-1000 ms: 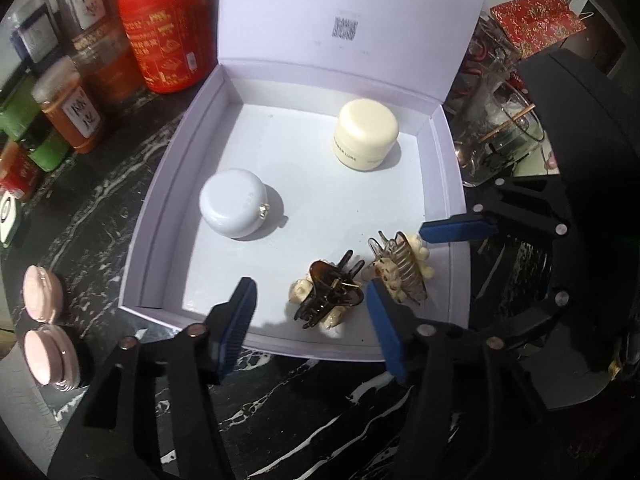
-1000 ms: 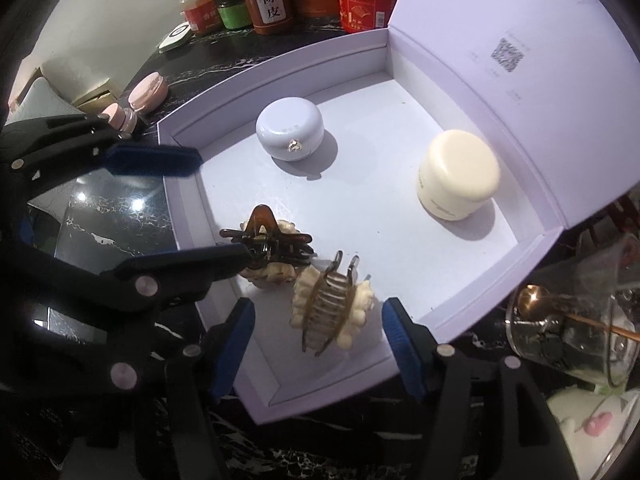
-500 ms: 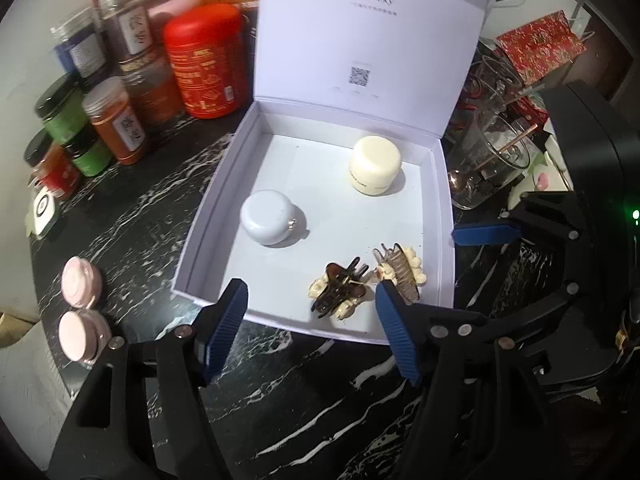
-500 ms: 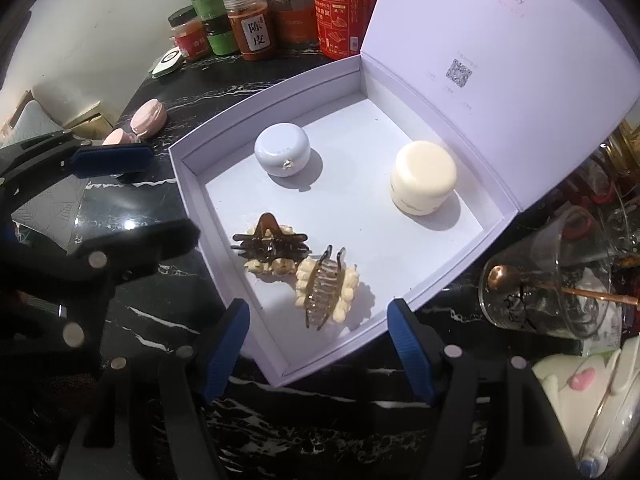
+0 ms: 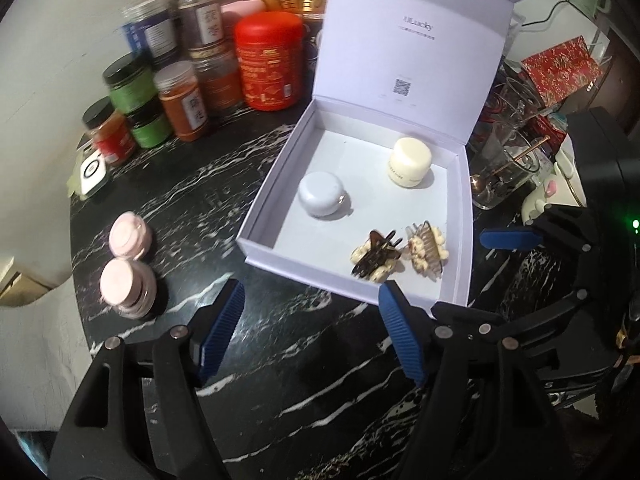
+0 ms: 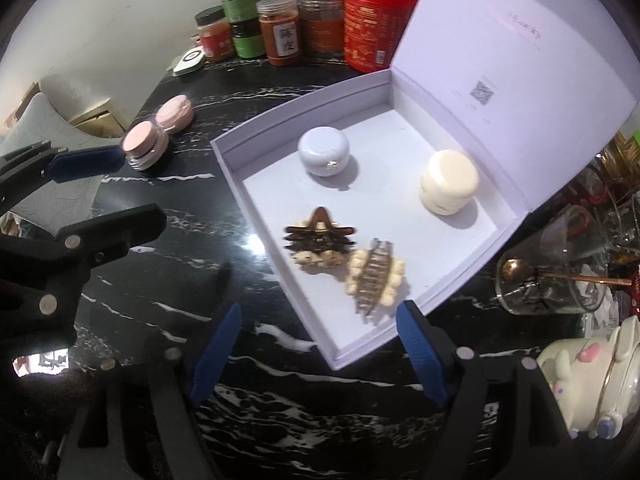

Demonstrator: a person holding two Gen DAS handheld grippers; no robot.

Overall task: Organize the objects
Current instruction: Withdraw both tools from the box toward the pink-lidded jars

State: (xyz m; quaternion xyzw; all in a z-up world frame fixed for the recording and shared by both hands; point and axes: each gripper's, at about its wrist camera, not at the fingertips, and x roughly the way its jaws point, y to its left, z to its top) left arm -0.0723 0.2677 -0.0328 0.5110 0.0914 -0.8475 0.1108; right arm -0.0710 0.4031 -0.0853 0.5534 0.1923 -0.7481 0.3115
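Note:
An open lilac box (image 5: 262, 222) (image 6: 256, 208) with its lid upright stands on the black marble table. Inside are a pale blue round case (image 5: 322, 199) (image 6: 324, 156), a cream jar (image 5: 410, 163) (image 6: 449, 188), a brown hair claw (image 5: 374, 262) (image 6: 319, 242) and a beige hair claw (image 5: 427, 250) (image 6: 374, 280). Two pink jars (image 5: 128, 270) (image 6: 158, 136) stand left of the box. My left gripper (image 5: 312, 330) is open and empty above the table before the box. My right gripper (image 6: 316, 354) is open and empty at the box's near corner.
Spice jars and a red tin (image 5: 269, 66) (image 6: 374, 22) stand behind the box. A glass cup with a spoon (image 5: 506, 172) (image 6: 552, 276) and a white ceramic figure (image 6: 588, 384) are to the right. A white round-marked device (image 5: 93, 170) lies at the left.
Both grippers have pulled back and up from the box, open and empty. The two hair claws stay inside the box near its front edge.

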